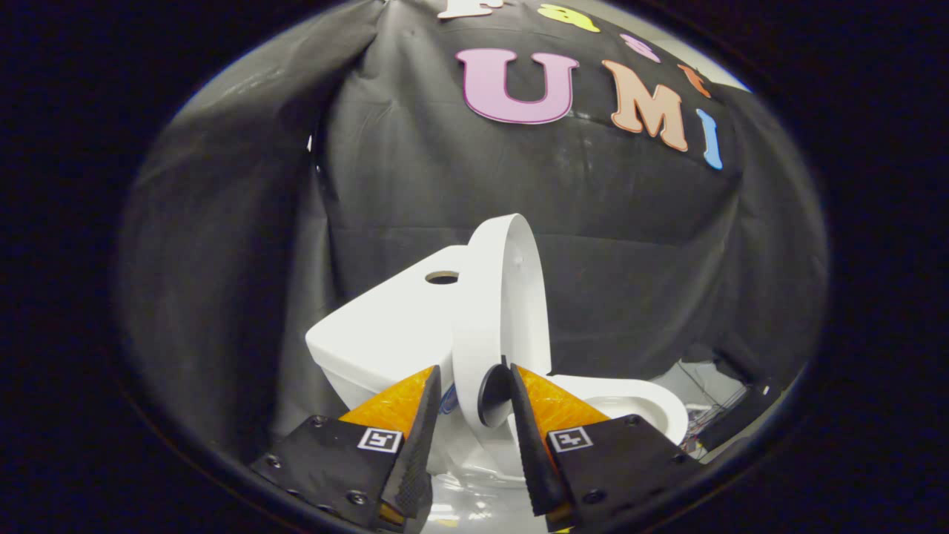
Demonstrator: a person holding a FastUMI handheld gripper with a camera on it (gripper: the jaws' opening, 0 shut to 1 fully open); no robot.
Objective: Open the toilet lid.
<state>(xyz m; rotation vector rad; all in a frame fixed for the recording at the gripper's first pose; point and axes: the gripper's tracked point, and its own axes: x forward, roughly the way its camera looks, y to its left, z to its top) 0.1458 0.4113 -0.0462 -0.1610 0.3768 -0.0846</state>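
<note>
The toilet lid (503, 297) stands raised, close to upright and seen nearly edge-on, directly ahead of the gripper (474, 386) at twelve o'clock. Its lower edge drops into the gap between the two fingers, which are spread apart with space on either side of it, gripping nothing. The white tank (385, 334) with a round hole on top sits at ten o'clock, the bowl (630, 404) at two o'clock.

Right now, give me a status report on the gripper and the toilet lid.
Gripper open, fingers straddling the lid's edge, not pressing. Toilet lid raised, about upright, next to the tank. Bowl exposed beyond the fingers. Nothing in the way.
</note>
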